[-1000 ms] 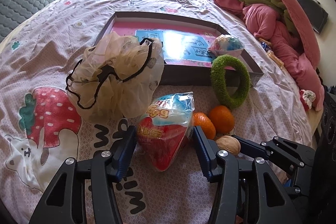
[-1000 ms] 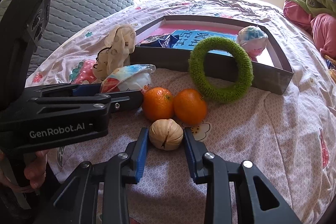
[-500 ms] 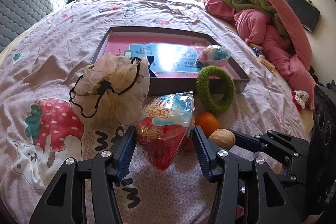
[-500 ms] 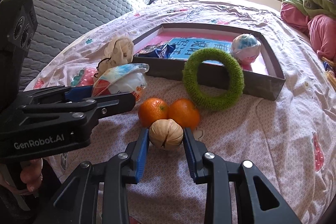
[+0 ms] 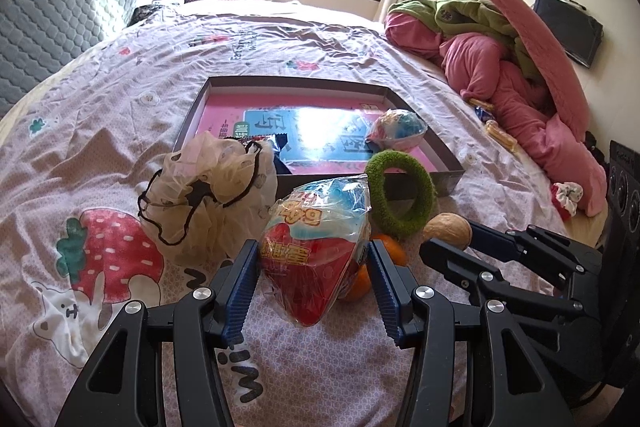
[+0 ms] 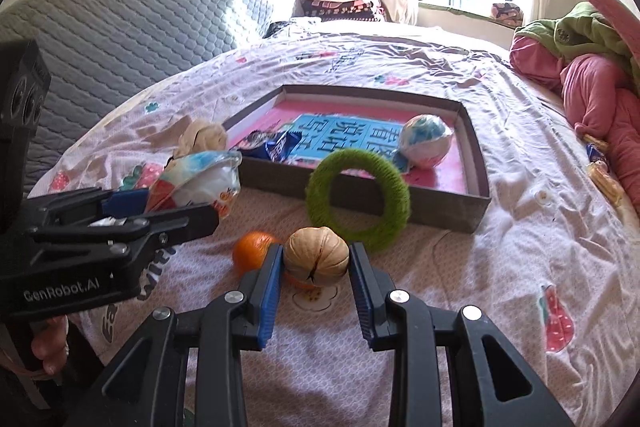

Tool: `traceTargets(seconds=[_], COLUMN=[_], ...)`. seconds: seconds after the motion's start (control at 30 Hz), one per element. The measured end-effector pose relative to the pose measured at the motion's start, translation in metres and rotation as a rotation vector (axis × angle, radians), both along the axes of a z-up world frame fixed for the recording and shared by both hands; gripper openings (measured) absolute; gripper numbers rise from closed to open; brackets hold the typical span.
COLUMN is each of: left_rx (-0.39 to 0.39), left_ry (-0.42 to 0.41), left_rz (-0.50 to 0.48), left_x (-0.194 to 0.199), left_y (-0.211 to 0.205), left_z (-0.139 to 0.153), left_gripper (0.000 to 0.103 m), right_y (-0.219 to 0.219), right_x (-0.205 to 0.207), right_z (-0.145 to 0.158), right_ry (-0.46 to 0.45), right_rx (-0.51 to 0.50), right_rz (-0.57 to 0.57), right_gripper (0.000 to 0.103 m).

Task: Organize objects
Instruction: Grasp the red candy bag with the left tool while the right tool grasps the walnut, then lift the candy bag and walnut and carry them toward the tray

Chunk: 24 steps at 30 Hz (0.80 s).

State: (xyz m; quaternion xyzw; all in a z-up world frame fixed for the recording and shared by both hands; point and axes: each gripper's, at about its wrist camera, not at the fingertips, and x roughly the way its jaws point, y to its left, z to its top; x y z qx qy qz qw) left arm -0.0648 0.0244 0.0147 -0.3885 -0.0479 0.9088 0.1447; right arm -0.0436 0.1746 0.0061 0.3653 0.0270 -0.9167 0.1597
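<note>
My left gripper (image 5: 312, 281) is shut on a red and blue wrapped snack pack (image 5: 316, 247) and holds it above the bed; it also shows in the right wrist view (image 6: 196, 183). My right gripper (image 6: 316, 263) is shut on a walnut (image 6: 316, 261), lifted above the bedspread, also seen in the left wrist view (image 5: 447, 231). Two oranges (image 6: 254, 251) lie on the bedspread below. A green fuzzy ring (image 6: 358, 201) leans on the front wall of the shallow grey box (image 6: 476, 163), which holds a wrapped ball (image 6: 426, 141) and a blue packet (image 6: 280, 147).
A beige mesh pouch with black cord (image 5: 212, 195) lies left of the box. A pile of pink and green bedding (image 5: 520, 67) lies at the right. A grey quilted headboard (image 6: 140, 27) stands at the left. Small snack items (image 5: 500, 135) lie near the bedding.
Both grippers have lifted with their loads: the snack pack and the walnut have risen off the bedspread. The box and ring now look farther and lower. The oranges stay on the bed.
</note>
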Motion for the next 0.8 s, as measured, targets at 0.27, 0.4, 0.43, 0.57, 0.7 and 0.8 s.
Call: traceTargets(seconds=[0.27,0.4,0.43,0.57,0.7,0.8], left_rx=[-0.013,-0.02,-0.017,-0.017,-0.01,-0.007], left_ry=[0.035,0.036,0.037,0.046,0.054,0.058], left_rz=[0.0,0.003,0.003,0.003,0.003,0.004], left_x=[0.003,0.004,0.004,0.005,0.005,0.004], left_y=[0.006,0.007,0.008,0.009,0.01,0.01], left_z=[0.006,0.007,0.007,0.009,0.011,0.013], left_gripper=[0.055,0.055,0.055,0.055,0.055,0.055], right_y=[0.006,0.009,0.01,0.012,0.013,0.012], right_x=[0.0,0.0,-0.001,-0.002,-0.003,-0.003], right_z=[0.01,0.014,0.014,0.018,0.022,0.023], right_ry=[0.038,0.055,0.057,0.068,0.081,0.085], right_rx=[0.002,-0.004,-0.005,-0.008,-0.013,-0.015], right_rz=[-0.018,-0.03,-0.032,-0.043,-0.047,-0.047], right_gripper=[0.033,0.033,0.033,0.033,0.033,0.033])
